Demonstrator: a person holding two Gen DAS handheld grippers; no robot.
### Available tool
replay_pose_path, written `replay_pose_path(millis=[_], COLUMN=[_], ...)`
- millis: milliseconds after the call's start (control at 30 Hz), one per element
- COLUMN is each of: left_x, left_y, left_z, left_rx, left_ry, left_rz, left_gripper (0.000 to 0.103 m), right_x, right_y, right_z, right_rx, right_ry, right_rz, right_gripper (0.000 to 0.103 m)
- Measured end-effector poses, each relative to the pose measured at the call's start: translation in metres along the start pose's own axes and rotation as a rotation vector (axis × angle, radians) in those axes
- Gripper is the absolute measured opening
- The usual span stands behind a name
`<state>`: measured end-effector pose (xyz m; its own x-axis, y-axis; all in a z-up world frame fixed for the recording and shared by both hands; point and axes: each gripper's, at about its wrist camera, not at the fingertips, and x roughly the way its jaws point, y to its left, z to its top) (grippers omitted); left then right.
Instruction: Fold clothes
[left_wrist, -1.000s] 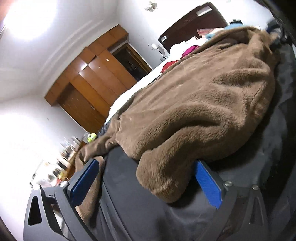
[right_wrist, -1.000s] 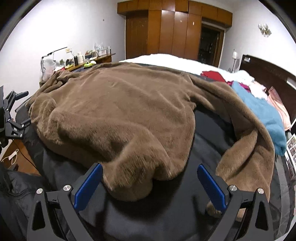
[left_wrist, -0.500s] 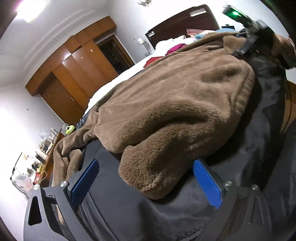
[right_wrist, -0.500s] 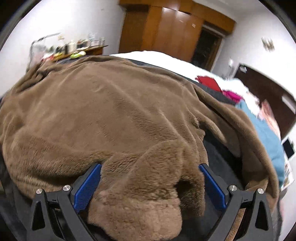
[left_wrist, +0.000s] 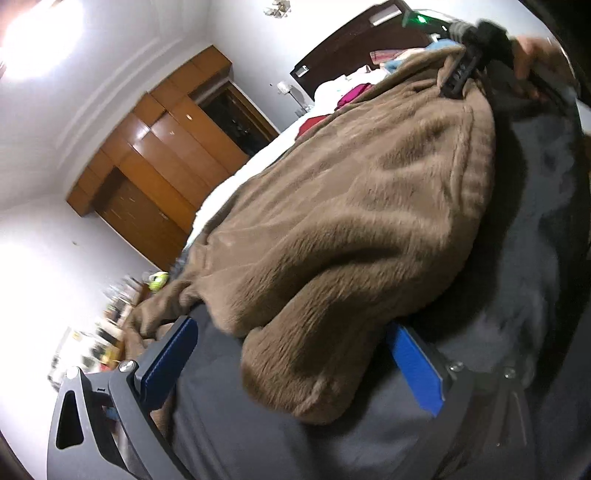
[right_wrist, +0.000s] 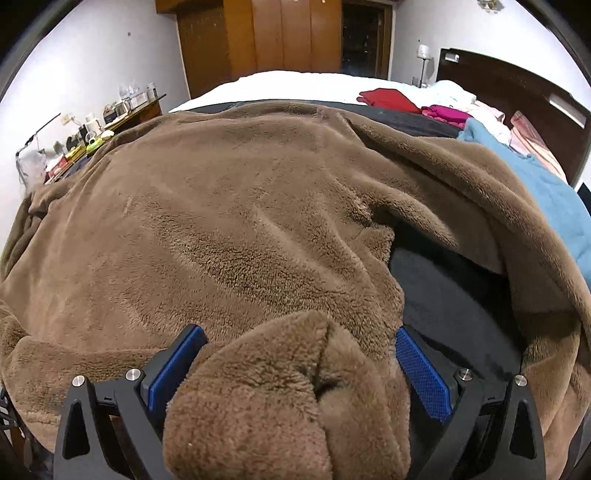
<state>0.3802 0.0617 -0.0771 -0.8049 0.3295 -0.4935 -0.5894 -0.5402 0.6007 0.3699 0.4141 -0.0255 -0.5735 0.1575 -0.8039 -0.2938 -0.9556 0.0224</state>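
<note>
Straddling a thick fold of the brown fleece garment (right_wrist: 258, 206), the right gripper (right_wrist: 299, 373) has its blue pads (right_wrist: 423, 376) spread wide, with the bunched corner heaped between them; the cloth seems to brush the left pad, but nothing is clamped. The left gripper (left_wrist: 291, 363) stands just as wide, its jaws parted to either side of another rounded corner of the same garment (left_wrist: 351, 229), which lies on a dark sheet (left_wrist: 517, 295) and touches neither pad clearly. Beyond both tools the garment spreads across the near part of the bed, one sleeve trailing along the right edge in the right wrist view. Beside that sleeve lies a blue cloth (right_wrist: 554, 195), and farther back red clothing (right_wrist: 388, 99) and magenta clothing (right_wrist: 447, 112) rest on the white bedding (right_wrist: 295, 86). In the left wrist view the other tool and a hand (left_wrist: 532, 48) appear, blurred, at the garment's far corner. A wooden wardrobe (right_wrist: 277, 37) and dark headboard (right_wrist: 517, 96) stand behind
</note>
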Motion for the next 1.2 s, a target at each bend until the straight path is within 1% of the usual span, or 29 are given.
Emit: replay_pose_path(millis=[67,100,133,200,300,367,500,567,633,767,933,1033,1133,1200], left_x=[0.007,0.011,0.015,0.021,0.025,0.029,0.032,0.036,0.038,0.039,0.038,0.035,0.031,0.03], left_y=[0.005,0.009,0.018,0.033,0.057,0.067,0.066,0.065,0.068,0.077,0.08,0.081,0.085,0.086], left_z=[0.012,0.018,0.024,0.032,0.039,0.042,0.046,0.048,0.049,0.048,0.046,0.046,0.046,0.045], left_rx=[-0.036,-0.064,-0.121,-0.219,-0.347,-0.396,-0.405,-0.405,-0.416,-0.444,-0.453,-0.455,-0.462,-0.466], left_ry=[0.016,0.028,0.043,0.064,0.076,0.084,0.098,0.107,0.107,0.101,0.101,0.092,0.082,0.077], left_rz=[-0.017,-0.038,-0.081,-0.136,-0.19,-0.201,-0.199,-0.197,-0.204,-0.221,-0.221,-0.221,-0.235,-0.245], left_gripper=[0.085,0.068,0.057,0.046,0.039,0.038,0.038,0.038,0.039,0.039,0.039,0.039,0.039,0.039], right_x=[-0.002,-0.004,-0.005,-0.009,-0.024,-0.04,-0.075,-0.089,-0.098,-0.106,-0.084,-0.072,-0.062,-0.055], right_y=[-0.003,-0.004,-0.005,-0.006,-0.007,-0.005,0.008,0.017,0.028,0.057,0.103,0.125,0.136,0.136], right_z=[-0.001,-0.001,-0.002,-0.004,-0.009,-0.013,-0.024,-0.031,-0.036,-0.043,-0.042,-0.036,-0.024,-0.015], right_rx=[0.0,0.0,0.0,-0.009,-0.033,-0.065,-0.161,-0.208,-0.246,-0.354,-0.467,-0.501,-0.485,-0.447], right_ry=[-0.012,-0.017,-0.023,-0.042,-0.1,-0.167,-0.303,-0.346,-0.366,-0.368,-0.31,-0.284,-0.28,-0.28], right_rz=[0.011,0.017,0.023,0.017,-0.011,-0.022,-0.029,-0.003,0.043,0.1,0.129,0.157,0.109,0.051], right_gripper=[0.103,0.103,0.103,0.103,0.103,0.103,0.103,0.103,0.103,0.103,0.103,0.103,0.103,0.103])
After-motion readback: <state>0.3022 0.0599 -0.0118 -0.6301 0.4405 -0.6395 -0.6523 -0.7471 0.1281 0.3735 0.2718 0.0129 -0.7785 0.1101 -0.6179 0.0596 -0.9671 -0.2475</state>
